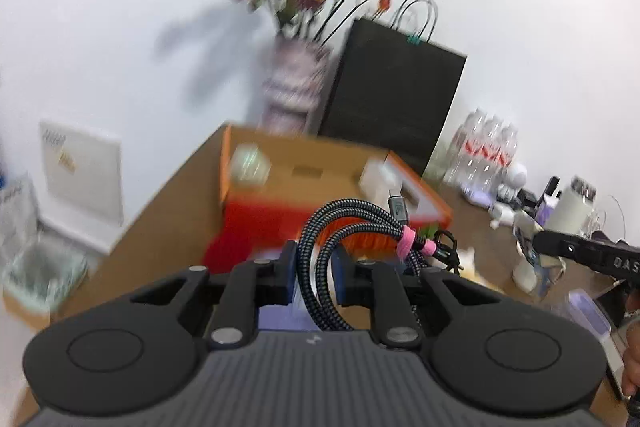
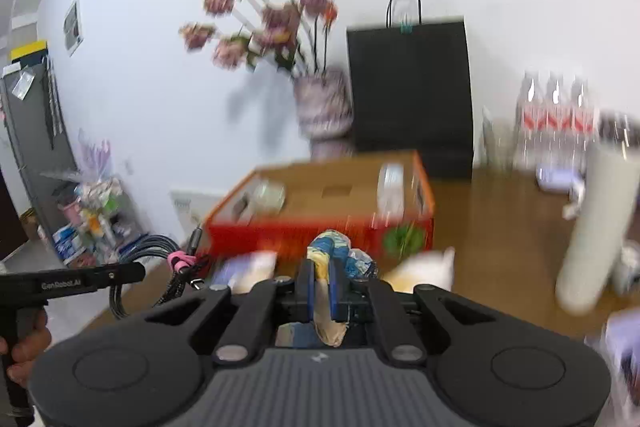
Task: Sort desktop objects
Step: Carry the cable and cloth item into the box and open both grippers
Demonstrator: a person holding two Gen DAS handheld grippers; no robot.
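Note:
My left gripper (image 1: 314, 267) is shut on a coiled braided charging cable (image 1: 320, 247) tied with pink straps, held above the wooden table in front of an open orange cardboard box (image 1: 332, 167). The cable also shows in the right wrist view (image 2: 160, 255), at the left. My right gripper (image 2: 320, 279) is shut on a crumpled blue and tan wrapper (image 2: 332, 255), in front of the same box (image 2: 320, 231). The box holds a round pale object (image 2: 270, 197) and a white item (image 2: 390, 187). The right gripper with the wrapper shows in the left wrist view (image 1: 532, 247), at the right.
A vase of dried pink flowers (image 1: 296, 87) and a black paper bag (image 1: 396, 95) stand behind the box. Water bottles (image 2: 554, 123) and a tall white tumbler (image 2: 596, 223) stand on the right. White tissue (image 2: 424, 267) lies on the table (image 2: 500, 227).

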